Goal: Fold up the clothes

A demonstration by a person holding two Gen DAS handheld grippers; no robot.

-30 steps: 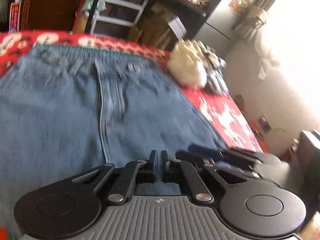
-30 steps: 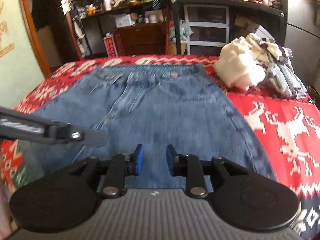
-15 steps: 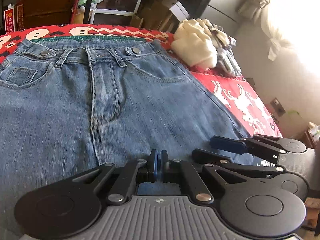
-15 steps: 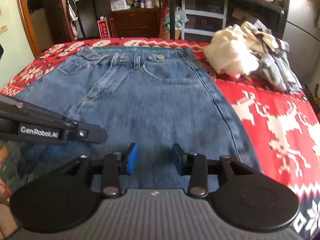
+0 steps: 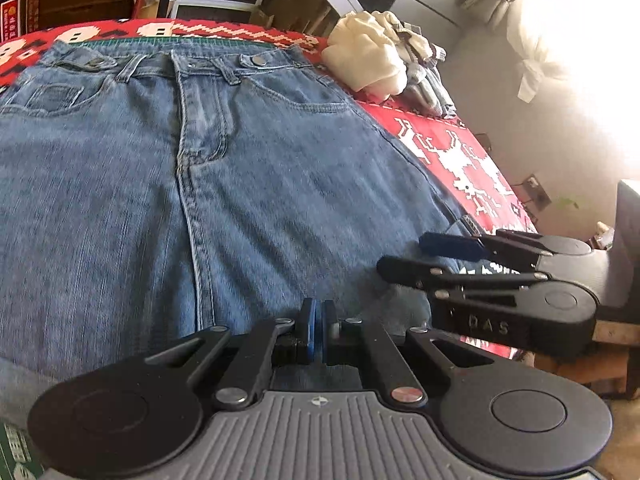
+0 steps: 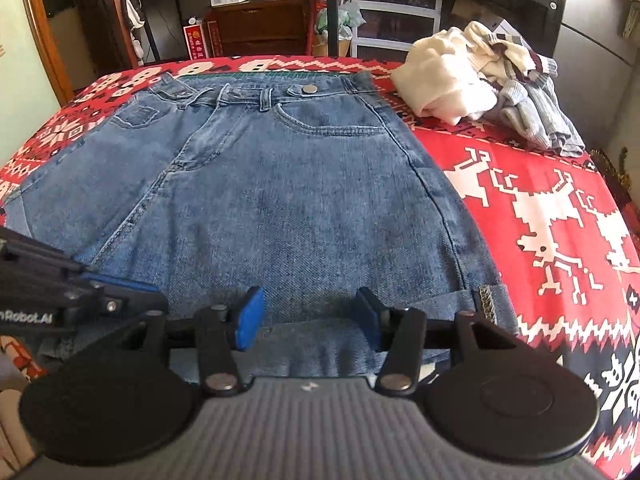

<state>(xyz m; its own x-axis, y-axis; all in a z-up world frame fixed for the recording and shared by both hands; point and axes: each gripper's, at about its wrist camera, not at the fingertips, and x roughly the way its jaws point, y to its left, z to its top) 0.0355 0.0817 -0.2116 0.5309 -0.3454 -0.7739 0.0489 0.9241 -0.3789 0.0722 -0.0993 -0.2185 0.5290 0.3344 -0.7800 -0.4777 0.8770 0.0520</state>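
1. Over the near hem of the blue denim jeans point(image 5: 280, 184), the left gripper point(image 5: 319, 330) has its blue pads pressed together; whether cloth is caught between them cannot be told.
2. Just to the right of that gripper, above the same hem, the right gripper point(image 6: 310, 318) has its blue pads point(image 6: 249, 318) spread wide with nothing between them.
3. The jeans lie flat, front side up, waistband at the far end from the grippers, with a folded-up cuff point(image 6: 486, 300) at the near right corner.
4. Beneath the jeans spreads a red knitted blanket with white reindeer figures point(image 6: 552, 216).
5. Beyond the jeans' far right corner, on the blanket, sits a heap of cream and grey-striped garments point(image 6: 480, 88), apart from the denim.
6. Behind the waistband stand dark shelves with white plastic drawers point(image 6: 396, 12).
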